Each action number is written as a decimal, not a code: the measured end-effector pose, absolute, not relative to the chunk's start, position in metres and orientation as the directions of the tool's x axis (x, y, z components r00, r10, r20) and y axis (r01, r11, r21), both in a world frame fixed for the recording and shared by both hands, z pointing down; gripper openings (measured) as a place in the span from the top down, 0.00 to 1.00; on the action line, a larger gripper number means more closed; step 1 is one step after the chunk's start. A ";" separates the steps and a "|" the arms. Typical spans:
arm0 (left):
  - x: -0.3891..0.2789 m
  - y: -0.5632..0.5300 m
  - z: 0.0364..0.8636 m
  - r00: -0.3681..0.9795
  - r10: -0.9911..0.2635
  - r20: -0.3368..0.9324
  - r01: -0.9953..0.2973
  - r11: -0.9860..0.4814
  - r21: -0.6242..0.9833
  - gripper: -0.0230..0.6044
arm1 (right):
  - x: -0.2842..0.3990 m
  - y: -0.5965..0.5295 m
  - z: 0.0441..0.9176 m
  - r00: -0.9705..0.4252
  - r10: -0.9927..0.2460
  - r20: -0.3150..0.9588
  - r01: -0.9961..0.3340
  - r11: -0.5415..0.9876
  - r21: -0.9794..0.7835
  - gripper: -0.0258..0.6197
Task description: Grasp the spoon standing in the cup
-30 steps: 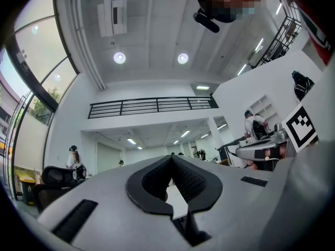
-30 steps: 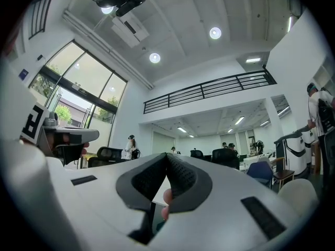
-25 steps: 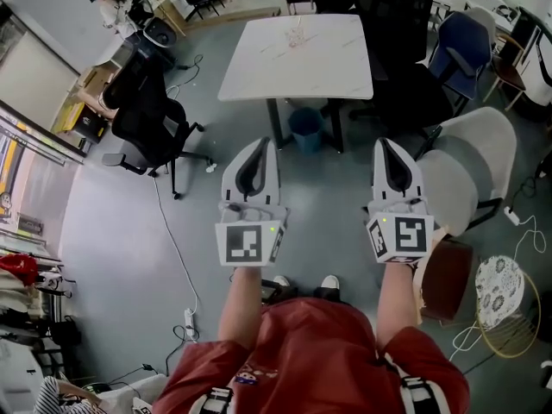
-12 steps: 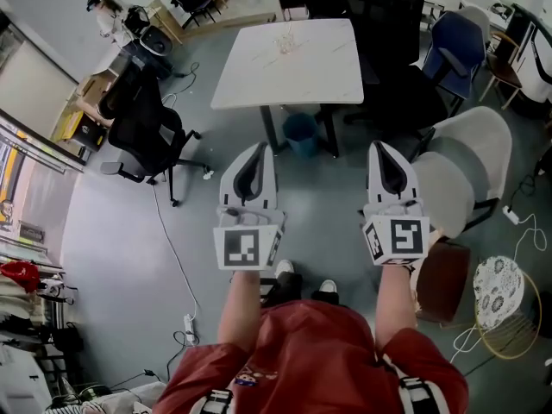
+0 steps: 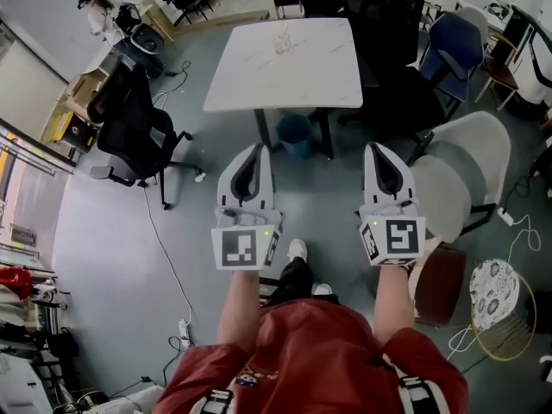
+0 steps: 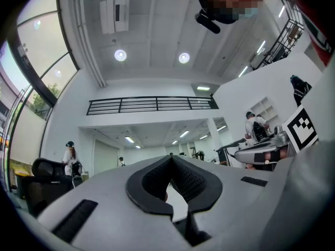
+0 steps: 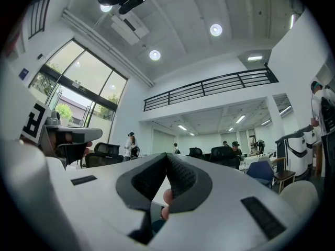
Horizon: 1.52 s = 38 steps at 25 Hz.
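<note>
A small clear cup [image 5: 283, 41] with a thin spoon standing in it sits near the far edge of a white table [image 5: 259, 80], well ahead of me in the head view. It is too small to make out more. My left gripper [image 5: 255, 148] and right gripper [image 5: 380, 147] are held side by side over the grey floor, short of the table, both pointing toward it. Each has its jaws shut tip to tip with nothing between them. In the gripper views the left gripper [image 6: 170, 159] and right gripper [image 7: 167, 155] face out across the room, and the cup does not show.
A blue bin [image 5: 295, 133] stands under the table. A black office chair [image 5: 129, 128] is at the left, more dark chairs [image 5: 405, 67] and a white chair [image 5: 457, 175] at the right. A cable [image 5: 168, 257] runs along the floor. A person [image 5: 97, 11] stands far off.
The view has shifted forward: the table sits slightly lower and further left in the head view, and a foot has stepped ahead. Both grippers keep their pose, shut.
</note>
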<state>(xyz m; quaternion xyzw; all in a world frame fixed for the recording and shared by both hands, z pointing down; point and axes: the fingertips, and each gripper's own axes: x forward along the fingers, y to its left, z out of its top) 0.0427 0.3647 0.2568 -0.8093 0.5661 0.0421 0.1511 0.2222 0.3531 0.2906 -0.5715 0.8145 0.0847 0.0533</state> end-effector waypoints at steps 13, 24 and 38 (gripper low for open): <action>-0.009 0.254 0.259 0.328 -0.908 -0.258 -0.943 -0.303 -0.136 0.95 | 0.168 0.245 0.288 -0.342 -0.930 -0.137 -0.935 0.322 0.148 0.94; -0.070 0.188 0.264 0.283 -0.926 -0.249 -0.958 -0.265 -0.105 0.95 | 0.119 0.172 0.292 -0.362 -0.927 -0.096 -0.925 0.344 0.162 0.94; -0.112 0.125 0.279 0.285 -0.930 -0.231 -0.958 -0.273 -0.083 0.95 | 0.072 0.105 0.309 -0.368 -0.929 -0.046 -0.921 0.357 0.156 0.94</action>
